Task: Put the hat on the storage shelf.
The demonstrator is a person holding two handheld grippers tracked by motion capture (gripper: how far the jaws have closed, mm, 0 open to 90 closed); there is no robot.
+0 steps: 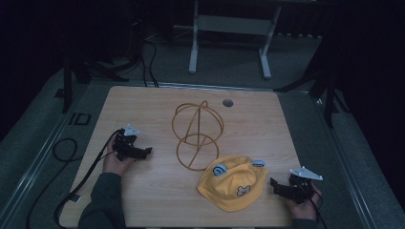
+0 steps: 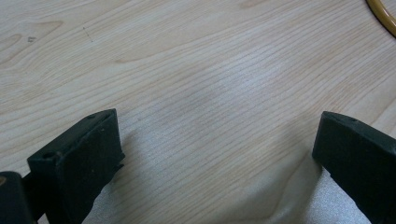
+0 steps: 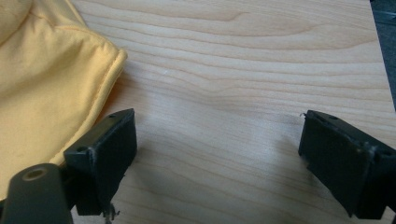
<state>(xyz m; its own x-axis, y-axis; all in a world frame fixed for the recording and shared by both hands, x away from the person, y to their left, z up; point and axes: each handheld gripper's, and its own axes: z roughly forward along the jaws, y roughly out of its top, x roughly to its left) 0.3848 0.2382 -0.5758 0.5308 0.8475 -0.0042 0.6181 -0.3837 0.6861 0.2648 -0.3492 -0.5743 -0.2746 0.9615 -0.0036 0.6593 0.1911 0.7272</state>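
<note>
Both grippers, left gripper (image 1: 143,153) and right gripper (image 1: 276,184), jaws wide apart, holding nothing (yellow hat (image 1: 233,182) beside right).

Dim room, grey carpet floor (image 1: 229,67), white-legged desk frame (image 1: 229,28) behind wooden table (image 1: 143,105)

The only readable marking is "ID" (image 1: 79,119), in dark letters on the grey floor strip just left of the table (image 1: 143,105). The yellow hat (image 1: 233,183) carries a small bear-like emblem and blue patches, seemingly without legible words.
</note>
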